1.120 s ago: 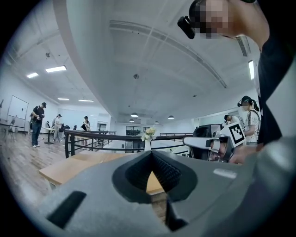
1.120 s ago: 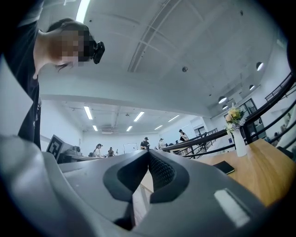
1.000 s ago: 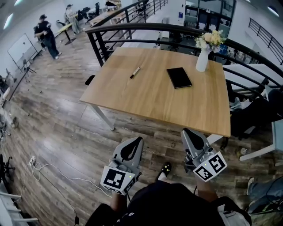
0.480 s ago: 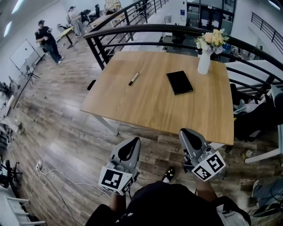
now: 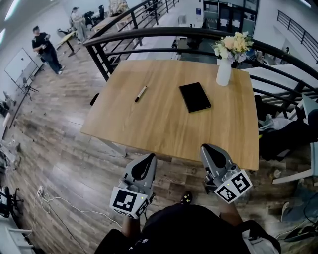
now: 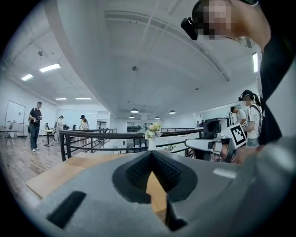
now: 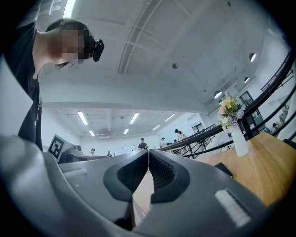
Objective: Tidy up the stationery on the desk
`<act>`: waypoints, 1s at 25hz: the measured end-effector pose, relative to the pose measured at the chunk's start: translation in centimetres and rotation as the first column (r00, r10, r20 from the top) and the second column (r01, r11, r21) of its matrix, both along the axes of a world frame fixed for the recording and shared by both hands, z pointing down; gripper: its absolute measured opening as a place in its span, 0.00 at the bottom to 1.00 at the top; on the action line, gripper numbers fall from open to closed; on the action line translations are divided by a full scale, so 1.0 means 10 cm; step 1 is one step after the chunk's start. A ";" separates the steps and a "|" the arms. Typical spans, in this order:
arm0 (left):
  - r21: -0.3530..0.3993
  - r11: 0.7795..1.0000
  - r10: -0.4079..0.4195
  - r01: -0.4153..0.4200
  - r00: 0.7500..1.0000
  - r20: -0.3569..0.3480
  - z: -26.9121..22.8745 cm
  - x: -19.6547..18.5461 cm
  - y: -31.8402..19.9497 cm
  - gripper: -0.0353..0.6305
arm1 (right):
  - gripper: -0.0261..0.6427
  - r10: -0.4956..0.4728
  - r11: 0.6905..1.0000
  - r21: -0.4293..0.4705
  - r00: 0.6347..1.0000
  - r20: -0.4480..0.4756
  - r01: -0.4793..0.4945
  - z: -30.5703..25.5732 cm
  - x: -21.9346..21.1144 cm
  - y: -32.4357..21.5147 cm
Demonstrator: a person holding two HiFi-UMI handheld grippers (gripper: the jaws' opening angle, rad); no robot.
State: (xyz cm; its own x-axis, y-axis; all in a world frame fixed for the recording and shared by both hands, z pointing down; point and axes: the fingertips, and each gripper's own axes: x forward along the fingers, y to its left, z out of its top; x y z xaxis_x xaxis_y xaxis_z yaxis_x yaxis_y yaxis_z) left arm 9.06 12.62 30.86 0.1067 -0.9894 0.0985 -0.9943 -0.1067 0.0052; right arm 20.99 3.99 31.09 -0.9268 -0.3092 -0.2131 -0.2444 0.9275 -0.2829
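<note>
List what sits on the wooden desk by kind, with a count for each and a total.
Pen: 1
Black notebook: 1
Vase of flowers: 1
Total: 3

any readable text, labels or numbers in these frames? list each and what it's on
No text can be read in any view.
Left marker cube: square pattern only, no letters.
Right marker cube: the same.
Blue sign on the far wall: too small to read.
Pen and black notebook: no print visible.
</note>
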 end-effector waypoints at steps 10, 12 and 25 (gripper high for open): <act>-0.016 1.000 -0.011 0.011 1.000 -0.003 0.15 -0.06 -0.27 0.04 | 0.03 0.009 1.000 0.001 1.000 -0.027 -0.009 0.15 -0.02 -0.32; -0.019 1.000 -0.020 0.019 1.000 -0.013 0.17 -0.08 -0.27 0.04 | 0.03 0.009 1.000 -0.004 1.000 -0.030 -0.009 0.18 -0.01 -0.33; -0.016 0.996 0.084 -0.084 0.996 -0.007 0.09 0.03 -0.69 0.04 | 0.03 0.117 0.993 0.006 0.993 -0.032 -0.117 0.13 0.21 -0.54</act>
